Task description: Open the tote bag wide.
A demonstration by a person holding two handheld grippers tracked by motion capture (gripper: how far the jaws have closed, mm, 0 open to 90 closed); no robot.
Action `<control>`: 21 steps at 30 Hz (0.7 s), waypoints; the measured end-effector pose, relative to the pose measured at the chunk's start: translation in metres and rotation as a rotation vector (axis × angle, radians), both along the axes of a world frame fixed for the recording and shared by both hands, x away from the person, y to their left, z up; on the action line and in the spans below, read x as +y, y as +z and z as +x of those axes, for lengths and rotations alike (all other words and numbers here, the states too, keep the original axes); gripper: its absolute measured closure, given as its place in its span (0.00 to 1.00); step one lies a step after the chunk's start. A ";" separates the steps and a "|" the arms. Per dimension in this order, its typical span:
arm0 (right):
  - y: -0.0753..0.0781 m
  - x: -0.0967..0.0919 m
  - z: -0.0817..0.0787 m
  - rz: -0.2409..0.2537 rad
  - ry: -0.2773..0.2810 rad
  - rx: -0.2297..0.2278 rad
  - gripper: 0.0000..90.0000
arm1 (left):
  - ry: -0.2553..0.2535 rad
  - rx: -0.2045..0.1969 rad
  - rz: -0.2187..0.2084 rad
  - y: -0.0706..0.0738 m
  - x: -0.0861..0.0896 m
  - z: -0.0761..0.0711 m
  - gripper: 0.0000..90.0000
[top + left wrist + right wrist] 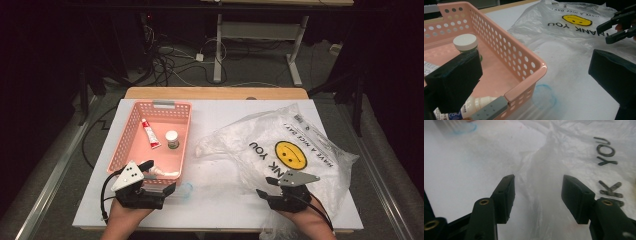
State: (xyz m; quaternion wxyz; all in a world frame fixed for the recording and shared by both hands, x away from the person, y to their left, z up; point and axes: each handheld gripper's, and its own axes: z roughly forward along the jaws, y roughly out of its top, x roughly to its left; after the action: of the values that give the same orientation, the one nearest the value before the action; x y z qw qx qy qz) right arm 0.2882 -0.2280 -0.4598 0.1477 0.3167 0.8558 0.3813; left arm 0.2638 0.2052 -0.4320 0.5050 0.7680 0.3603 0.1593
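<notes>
Right tongs, half open, straddle a ridge of the bag; left tongs gape wide astride the basket's near corner. Next, probably: pinch the bag.

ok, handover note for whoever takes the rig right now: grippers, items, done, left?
Left gripper: open, at the near edge of the pink basket, one jaw inside and one outside the wall, pressing on nothing.
Right gripper: open, over the near part of the plastic bag; a fold of the bag rises between the jaws, not pinched.
In the basket: a tube, a small white-capped jar and a white bottle lying at the near end.
Done: three items lie in the basket.
Left: probably to grip the bag; whether it holds anything more cannot be told.
</notes>
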 end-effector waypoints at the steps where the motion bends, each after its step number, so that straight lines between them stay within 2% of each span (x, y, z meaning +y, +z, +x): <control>1: -0.002 0.002 0.002 -0.028 0.002 -0.006 0.55 | 0.001 0.002 -0.001 0.000 0.000 0.000 0.00; 2: -0.006 0.002 0.004 -0.066 0.001 0.003 0.60 | 0.001 0.003 0.000 -0.001 0.000 0.001 0.00; 4: -0.008 0.001 0.006 -0.073 0.003 0.003 0.62 | 0.000 0.000 0.005 -0.001 -0.001 0.000 0.00; 5: -0.012 -0.002 0.008 -0.073 -0.003 0.026 0.66 | -0.001 -0.001 0.009 0.000 -0.002 0.000 0.00; 6: -0.012 -0.002 0.008 -0.073 -0.003 0.026 0.66 | 0.000 -0.001 0.011 -0.001 -0.002 0.000 0.00; 9: -0.016 -0.003 0.008 -0.082 0.006 0.034 0.74 | 0.003 0.001 0.008 -0.001 -0.002 0.000 0.00; 10: -0.018 -0.002 0.008 -0.097 -0.002 0.025 0.82 | 0.004 0.002 0.010 -0.001 -0.002 0.000 0.00; 11: -0.018 -0.002 0.007 -0.090 -0.004 0.026 0.86 | 0.004 0.002 0.011 -0.001 -0.002 0.000 0.00; 12: -0.018 -0.002 0.007 -0.090 -0.004 0.026 0.86 | 0.005 0.001 0.011 -0.001 -0.002 0.000 0.00; 13: -0.019 -0.001 0.007 -0.093 -0.005 0.016 0.94 | 0.006 0.003 0.010 -0.001 -0.002 0.000 0.00; 16: -0.019 0.000 0.007 -0.094 -0.005 0.011 0.99 | 0.010 0.004 0.007 -0.001 -0.001 0.000 0.00; 21: -0.018 0.001 0.007 -0.072 -0.016 0.011 1.00 | 0.015 0.004 0.006 -0.001 -0.001 0.001 0.00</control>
State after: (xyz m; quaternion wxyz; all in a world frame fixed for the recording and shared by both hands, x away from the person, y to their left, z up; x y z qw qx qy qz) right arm 0.2951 -0.2268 -0.4775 0.1575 0.3202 0.8672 0.3473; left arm 0.2643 0.2039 -0.4331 0.5007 0.7672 0.3665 0.1623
